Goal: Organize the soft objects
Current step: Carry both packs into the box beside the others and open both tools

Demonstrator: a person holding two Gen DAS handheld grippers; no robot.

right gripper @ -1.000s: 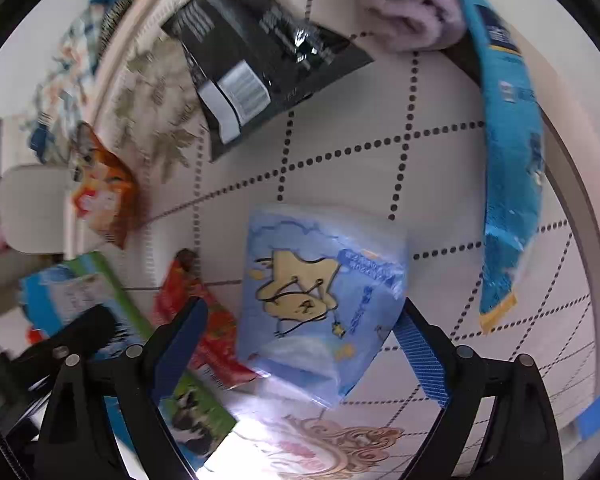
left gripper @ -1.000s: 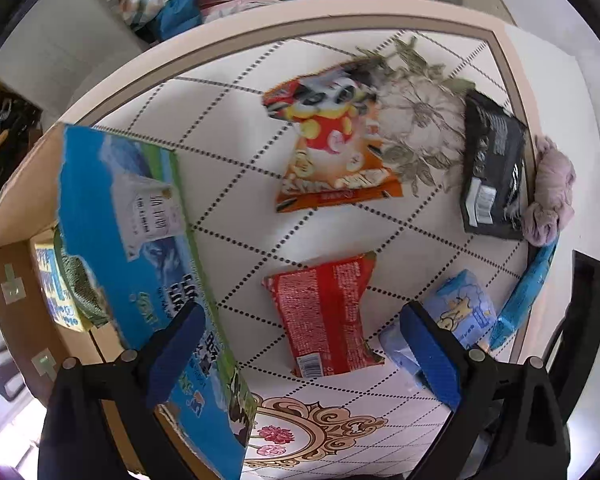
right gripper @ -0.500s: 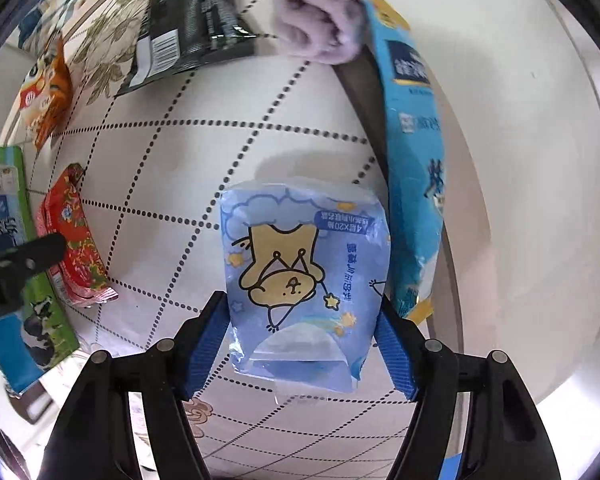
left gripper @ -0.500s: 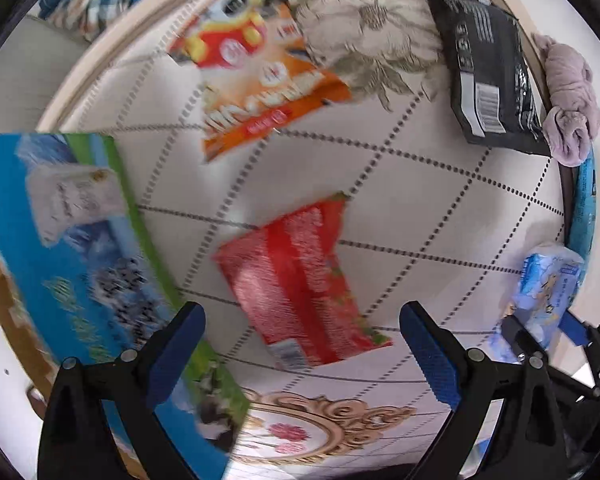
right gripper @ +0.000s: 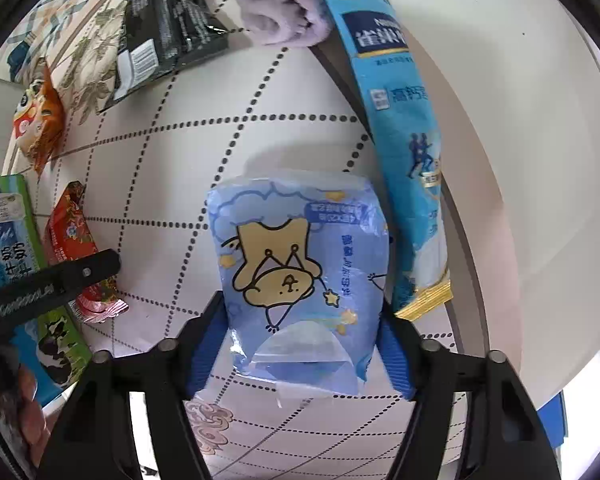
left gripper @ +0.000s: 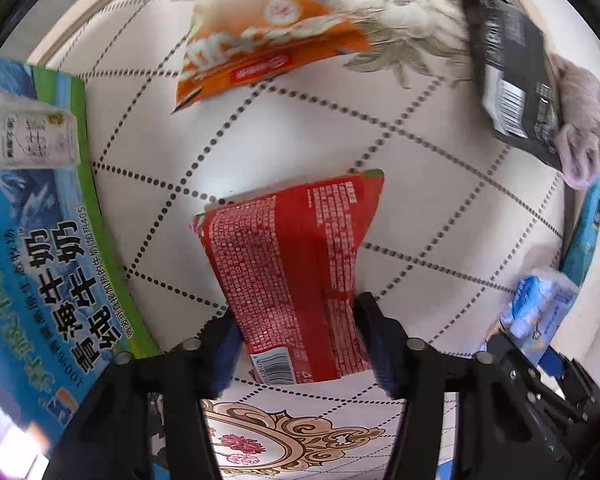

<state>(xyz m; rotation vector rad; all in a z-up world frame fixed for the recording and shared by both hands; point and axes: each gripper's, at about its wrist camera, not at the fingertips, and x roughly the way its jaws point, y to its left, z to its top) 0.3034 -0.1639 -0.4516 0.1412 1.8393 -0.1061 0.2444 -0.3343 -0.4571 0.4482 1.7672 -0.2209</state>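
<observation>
My left gripper [left gripper: 300, 340] is shut on the near end of a red snack bag [left gripper: 296, 268], which lies on the patterned table [left gripper: 148, 136]. My right gripper [right gripper: 300, 344] is shut on a light blue tissue pack with a bear print [right gripper: 296, 264]; that pack also shows at the right edge of the left wrist view [left gripper: 540, 308]. The red bag [right gripper: 72, 240] and one left finger [right gripper: 60, 280] show at the left of the right wrist view.
A blue and green milk carton box [left gripper: 32, 216] stands at the left. An orange snack bag [left gripper: 260, 40], a black pouch [left gripper: 516, 88], a lilac cloth [left gripper: 584, 124] and a long blue sachet [right gripper: 404, 136] lie toward the far and right table rim.
Both grippers moved down and closed. The left one went from open above the table to gripping the red bag. The right one closed on the tissue pack.
</observation>
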